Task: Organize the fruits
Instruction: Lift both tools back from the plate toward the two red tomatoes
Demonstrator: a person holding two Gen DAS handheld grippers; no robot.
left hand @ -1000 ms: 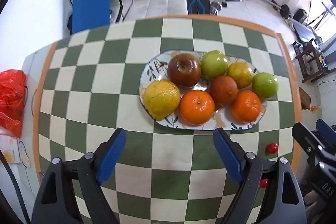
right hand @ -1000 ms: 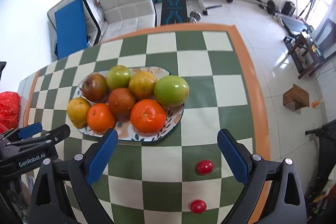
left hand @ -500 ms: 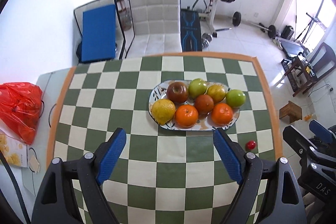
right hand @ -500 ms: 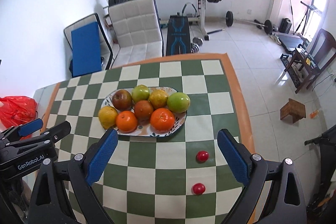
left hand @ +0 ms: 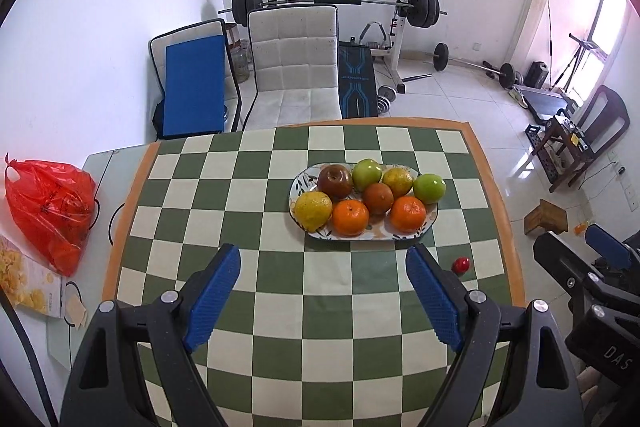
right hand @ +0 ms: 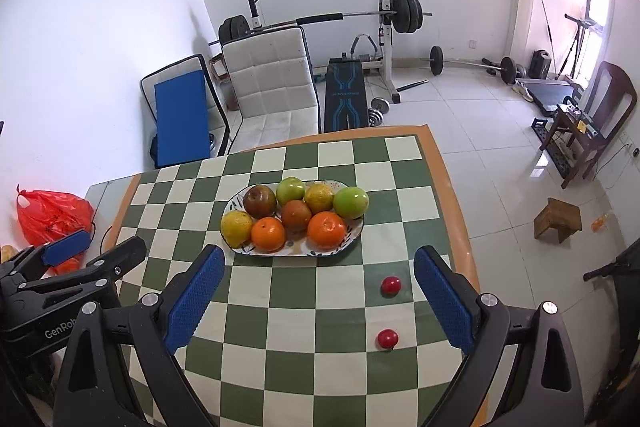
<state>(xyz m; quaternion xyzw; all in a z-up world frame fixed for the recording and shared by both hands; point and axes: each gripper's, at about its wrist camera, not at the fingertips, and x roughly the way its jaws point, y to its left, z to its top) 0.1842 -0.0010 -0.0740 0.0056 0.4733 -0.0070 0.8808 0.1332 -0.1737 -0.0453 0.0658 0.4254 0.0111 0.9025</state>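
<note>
Oval plate (right hand: 240,249) (glossy, patterned), round fruit (right hand: 326,229) piled.

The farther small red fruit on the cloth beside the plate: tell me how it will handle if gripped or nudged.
The small red fruit looks round and glossy, so a nudge would probably roll it, and it could slip between pads. It is tiny, so likely light; a hard squeeze might bruise it.

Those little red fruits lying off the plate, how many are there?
2. One little red fruit lies on a green square right of the plate; the other lies nearer the camera. Fingers may hide more.
</note>
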